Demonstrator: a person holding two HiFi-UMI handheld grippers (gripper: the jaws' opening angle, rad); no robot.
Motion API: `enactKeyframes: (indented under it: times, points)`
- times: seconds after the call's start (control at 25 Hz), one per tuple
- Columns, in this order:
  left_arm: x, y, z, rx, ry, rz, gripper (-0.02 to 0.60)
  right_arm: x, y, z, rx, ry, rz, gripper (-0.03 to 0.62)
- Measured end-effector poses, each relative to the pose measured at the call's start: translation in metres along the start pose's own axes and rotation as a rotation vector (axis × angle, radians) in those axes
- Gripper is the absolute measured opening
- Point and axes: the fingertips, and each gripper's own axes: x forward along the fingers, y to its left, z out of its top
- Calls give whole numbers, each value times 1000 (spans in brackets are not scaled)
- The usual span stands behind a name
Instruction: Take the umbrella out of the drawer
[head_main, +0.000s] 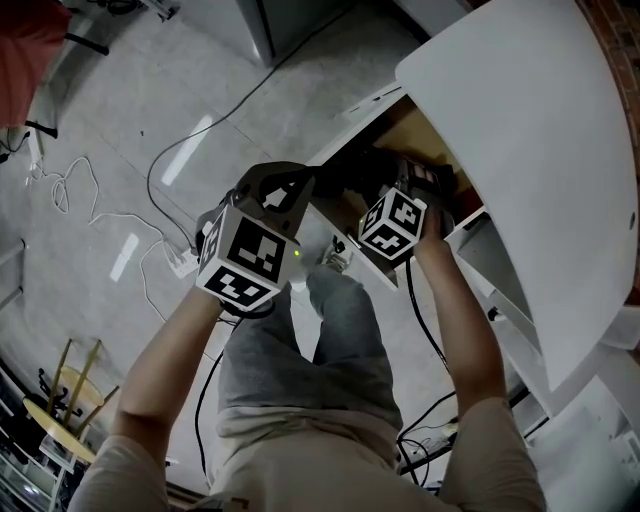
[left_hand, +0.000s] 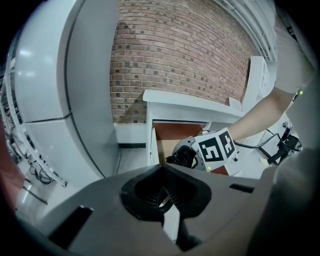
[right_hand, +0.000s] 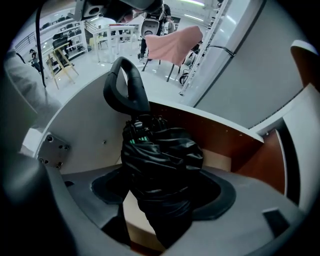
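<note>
Right hand-held gripper: jaws spread wide around the folded black umbrella, which sits inside the open drawer. Pads look clear of the fabric, hard to confirm. Left hand-held gripper: jaws closed, empty, outside the drawer.

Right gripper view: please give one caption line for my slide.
A folded black fabric umbrella sits between the open jaws of the right gripper, inside a brown wooden drawer.
</note>
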Motion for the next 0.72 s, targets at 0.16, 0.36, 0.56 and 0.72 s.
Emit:
enactKeyframes:
  times: [0.16, 0.36, 0.56, 0.72]
  points:
    - [-2, -1, -3, 10, 11, -3, 8, -3, 1, 1, 2, -25, -28, 329]
    - [-20, -5, 4, 20, 0, 9, 8, -11, 15, 7, 117, -37, -1, 307]
    - [-46, -9, 14, 12, -17, 25, 8, -45, 16, 22, 281, -133, -51, 299]
    - [-73, -3, 36, 9, -84, 93, 8, -85, 0, 35, 286, -203, -182, 301]
